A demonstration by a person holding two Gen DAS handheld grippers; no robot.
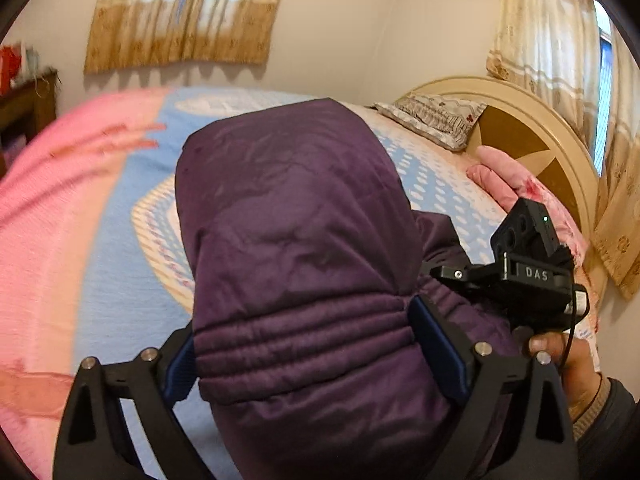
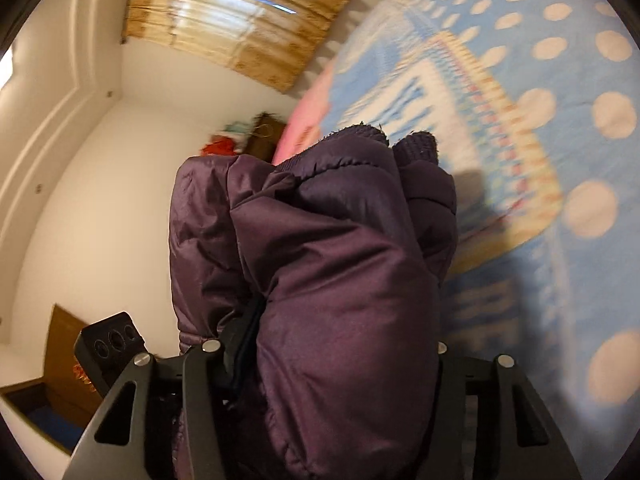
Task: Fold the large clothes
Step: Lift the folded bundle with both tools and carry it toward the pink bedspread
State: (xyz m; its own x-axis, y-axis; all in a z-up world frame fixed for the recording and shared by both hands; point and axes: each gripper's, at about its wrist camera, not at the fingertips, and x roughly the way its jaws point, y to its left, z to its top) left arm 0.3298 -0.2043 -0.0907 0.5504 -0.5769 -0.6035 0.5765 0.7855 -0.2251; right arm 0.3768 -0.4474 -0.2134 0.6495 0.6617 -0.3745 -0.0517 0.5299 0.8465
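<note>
A dark purple padded jacket (image 1: pixel 296 240) hangs bunched above the bed. My left gripper (image 1: pixel 316 356) is shut on a thick quilted fold of it, with blue pads pressed into both sides. The right gripper's body (image 1: pixel 528 276) shows at the right of the left wrist view, held by a hand. In the right wrist view the jacket (image 2: pixel 332 264) fills the centre, with its ribbed knit edge (image 2: pixel 360 136) at the top. My right gripper (image 2: pixel 332 356) is shut on the jacket, and the fabric hides most of its fingers.
The bed's blue dotted blanket (image 1: pixel 132 184) lies under the jacket, with a pink cover (image 1: pixel 48 216) at the left. A pillow (image 1: pixel 436 118) and a round headboard (image 1: pixel 532 140) stand at the right. A dark wooden cabinet (image 1: pixel 28 104) stands at the far left. Curtains (image 1: pixel 188 12) hang behind.
</note>
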